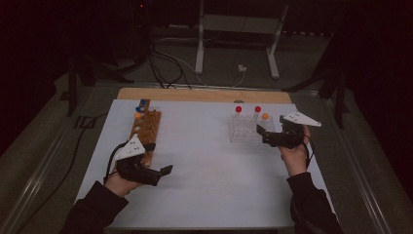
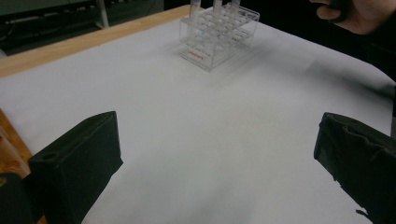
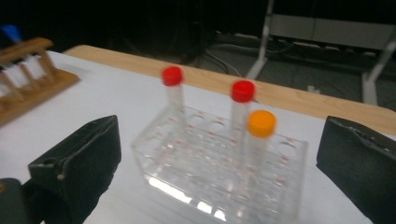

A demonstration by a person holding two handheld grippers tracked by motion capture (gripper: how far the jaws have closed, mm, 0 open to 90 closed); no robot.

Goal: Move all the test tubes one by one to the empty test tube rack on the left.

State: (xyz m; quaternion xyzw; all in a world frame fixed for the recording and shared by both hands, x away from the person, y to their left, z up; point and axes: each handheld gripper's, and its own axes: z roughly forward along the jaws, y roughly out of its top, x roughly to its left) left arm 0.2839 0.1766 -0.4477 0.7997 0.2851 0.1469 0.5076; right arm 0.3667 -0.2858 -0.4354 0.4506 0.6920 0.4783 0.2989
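Observation:
A clear plastic tube rack [image 1: 246,130] stands at the back right of the white sheet, holding two red-capped tubes [image 1: 238,109] and an orange-capped tube [image 1: 265,116]. My right gripper [image 1: 266,135] is open just right of it; in the right gripper view the rack [image 3: 187,182] sits ahead between the wide-apart jaws, untouched. A wooden rack [image 1: 146,129] at the left holds blue-capped and orange-capped tubes [image 1: 139,116]. My left gripper [image 1: 164,171] is open near that rack's front end, over bare sheet, with nothing between its fingers [image 2: 79,158].
The white sheet [image 1: 209,190] covers most of a wooden table, whose bare edge [image 1: 204,94] shows at the back. Beyond it, metal stand legs [image 1: 199,53] and cables [image 1: 163,66] lie on the dark floor. The other hand [image 2: 359,16] shows far off in the left gripper view.

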